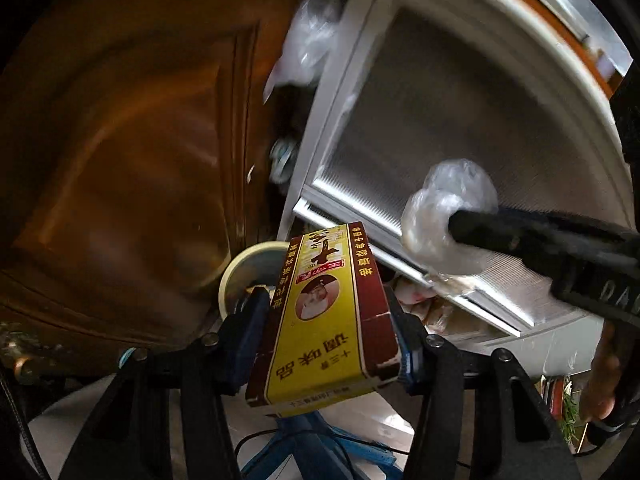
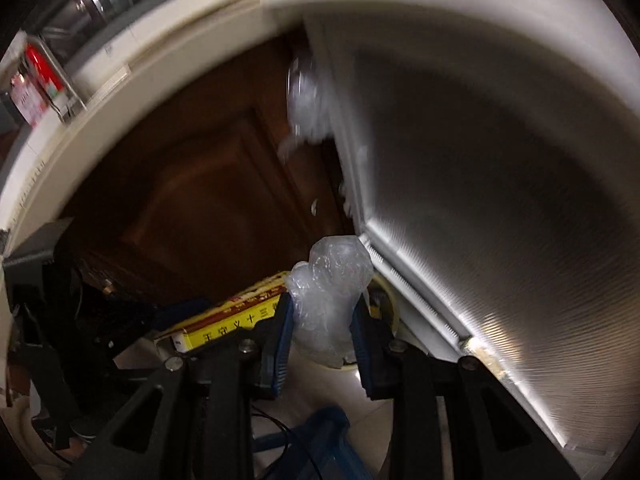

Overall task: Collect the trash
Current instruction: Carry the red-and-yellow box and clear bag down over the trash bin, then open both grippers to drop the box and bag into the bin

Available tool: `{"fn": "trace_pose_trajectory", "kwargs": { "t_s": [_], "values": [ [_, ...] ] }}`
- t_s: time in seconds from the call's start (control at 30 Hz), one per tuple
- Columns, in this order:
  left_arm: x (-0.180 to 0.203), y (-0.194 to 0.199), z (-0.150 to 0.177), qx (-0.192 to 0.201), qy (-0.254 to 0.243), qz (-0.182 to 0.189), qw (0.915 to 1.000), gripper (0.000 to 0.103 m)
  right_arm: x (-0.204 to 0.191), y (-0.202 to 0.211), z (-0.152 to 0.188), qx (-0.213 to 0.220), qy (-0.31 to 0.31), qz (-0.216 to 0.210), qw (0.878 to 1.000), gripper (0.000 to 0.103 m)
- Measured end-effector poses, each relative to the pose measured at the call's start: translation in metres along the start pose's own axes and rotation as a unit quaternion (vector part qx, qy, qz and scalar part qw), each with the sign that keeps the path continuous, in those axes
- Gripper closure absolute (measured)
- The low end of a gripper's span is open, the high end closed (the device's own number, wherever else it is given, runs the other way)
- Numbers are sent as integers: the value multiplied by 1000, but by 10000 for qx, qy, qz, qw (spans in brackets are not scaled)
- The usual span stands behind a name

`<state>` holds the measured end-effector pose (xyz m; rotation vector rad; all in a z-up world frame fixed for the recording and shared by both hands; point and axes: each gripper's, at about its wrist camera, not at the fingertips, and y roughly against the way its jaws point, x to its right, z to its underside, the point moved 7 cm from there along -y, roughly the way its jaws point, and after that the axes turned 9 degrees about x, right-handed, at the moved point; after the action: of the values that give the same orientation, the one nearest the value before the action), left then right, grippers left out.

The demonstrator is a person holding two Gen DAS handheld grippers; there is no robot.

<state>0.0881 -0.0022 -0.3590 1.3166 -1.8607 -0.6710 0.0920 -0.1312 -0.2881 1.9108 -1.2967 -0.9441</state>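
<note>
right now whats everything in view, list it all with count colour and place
seasoning box: one, yellow and dark red, clamped in the left gripper
plastic wrap wad: one, clear, clamped in the right gripper
plastic bag: one, clear, between door and cabinet
bin: one, pale yellow rim, beyond the box
wooden door: one, brown, at left
cabinet panel: one, white frame, ribbed grey
blue stool: one, on the floor below
left hand-held gripper: black, blue pads
right hand-held gripper: black, blue pads
</note>
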Motion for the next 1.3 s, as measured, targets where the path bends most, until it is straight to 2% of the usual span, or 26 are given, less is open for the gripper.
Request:
{"fn": "trace_pose_trajectory", "kwargs": {
  "t_s": [0.13,0.27,0.37,0.57,0.97,1.3],
  "values": [
    [-19,-27,3,-116,165,124,9997,50,2,-41,14,-375,-55,24,9993,75],
    [-41,-53,19,-498,500,199,9973,50,9,-68,24,-626,-227,37,9978,75],
    [-45,-73,21,-706,580,187,9956,50,14,-82,27,-747,-287,42,9968,75],
    [-47,-97,22,-877,682,180,9936,50,23,-107,34,-967,-427,44,9944,75],
    [-59,-119,24,-1068,1002,40,9892,47,33,-134,24,-1106,-537,-93,9924,72],
    [-73,-126,28,-1157,1231,-210,9854,42,37,-148,20,-1227,-532,-119,9909,64]
  ]
}}
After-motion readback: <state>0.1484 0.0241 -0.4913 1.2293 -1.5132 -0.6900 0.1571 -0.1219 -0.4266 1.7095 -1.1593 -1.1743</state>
